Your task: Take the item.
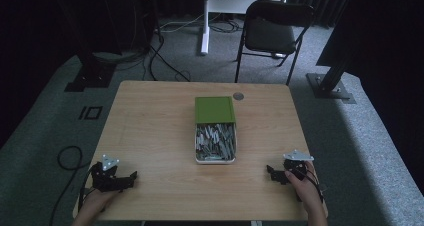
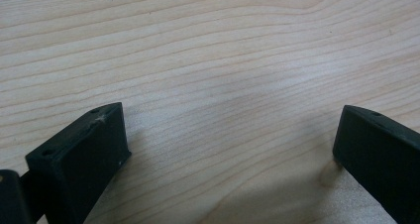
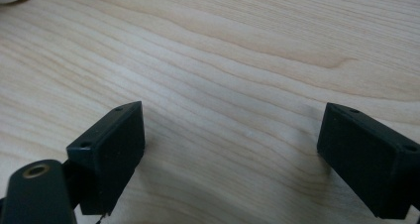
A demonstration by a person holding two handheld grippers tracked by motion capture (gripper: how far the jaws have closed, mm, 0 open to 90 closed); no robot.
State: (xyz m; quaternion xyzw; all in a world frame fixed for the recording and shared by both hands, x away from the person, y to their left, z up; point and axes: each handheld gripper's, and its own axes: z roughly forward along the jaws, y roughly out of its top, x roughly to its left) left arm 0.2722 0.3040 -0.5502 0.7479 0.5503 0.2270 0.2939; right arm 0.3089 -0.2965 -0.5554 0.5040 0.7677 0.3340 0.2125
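A white box [image 1: 215, 158] full of small grey metal pieces sits in the middle of the wooden table [image 1: 150, 131], its green lid [image 1: 214, 109] slid back over the far half. My left gripper [image 1: 131, 178] rests near the front left corner, held by a hand, jaws wide apart over bare wood [image 2: 228, 135]. My right gripper [image 1: 270, 172] rests near the front right edge, open too, with only tabletop [image 3: 233, 135] between its jaws. Both grippers point inward toward the box and stand well apart from it.
A small round grey disc [image 1: 238, 96] lies on the table behind the box. Beyond the table stand a black folding chair [image 1: 272, 33], a white desk leg [image 1: 205, 21], cables on the carpet and dark stands at both sides.
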